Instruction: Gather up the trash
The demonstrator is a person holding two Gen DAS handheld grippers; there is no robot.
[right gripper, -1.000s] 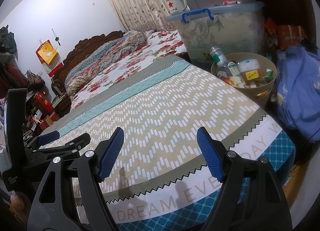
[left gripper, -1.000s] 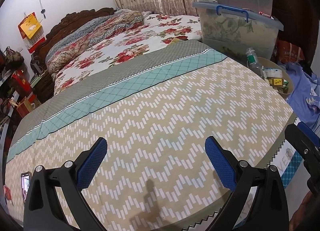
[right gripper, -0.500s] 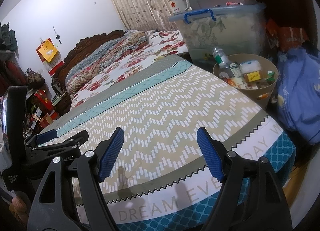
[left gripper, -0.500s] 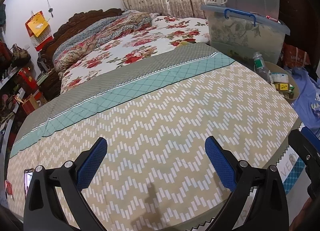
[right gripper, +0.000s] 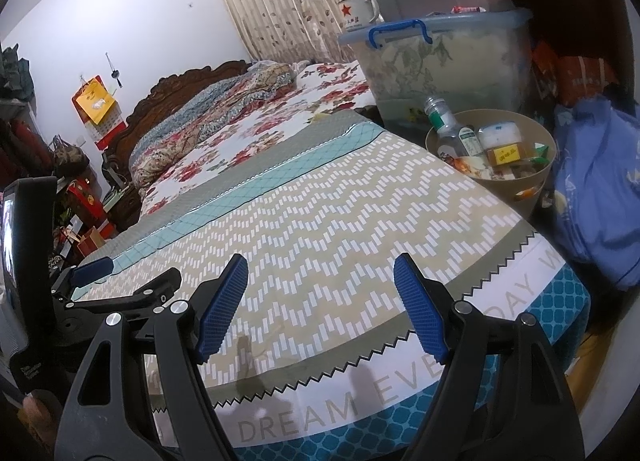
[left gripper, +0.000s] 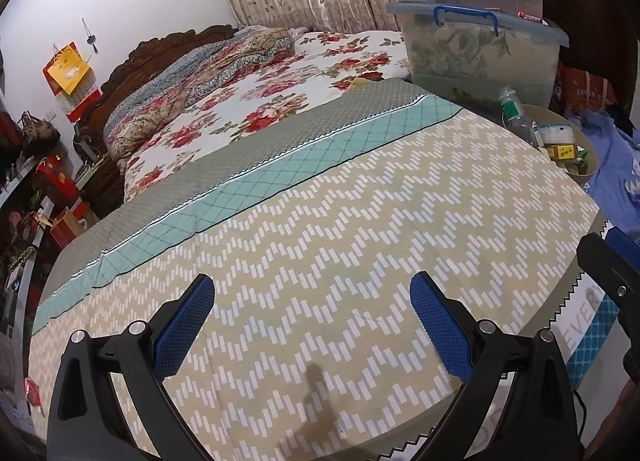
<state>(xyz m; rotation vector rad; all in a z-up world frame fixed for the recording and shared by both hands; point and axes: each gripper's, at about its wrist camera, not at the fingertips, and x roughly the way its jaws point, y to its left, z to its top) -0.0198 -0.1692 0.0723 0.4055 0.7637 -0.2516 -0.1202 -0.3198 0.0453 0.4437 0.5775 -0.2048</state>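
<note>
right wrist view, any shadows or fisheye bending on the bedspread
Right wrist view: soft gripper shadows fall on the bedspread between the right gripper fingers, and its foot edge bows. Left wrist view: a shadow lies under the left gripper; corners are vignetted black.

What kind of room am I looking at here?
Most likely a lived-in home bedroom: a bed with a carved dark wooden headboard, a floral red-and-white quilt, and a round tan wastebasket of bottles and wrappers beside it.

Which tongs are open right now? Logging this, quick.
Left tongs: open, holding nothing.
Right tongs: open, holding nothing.
</note>
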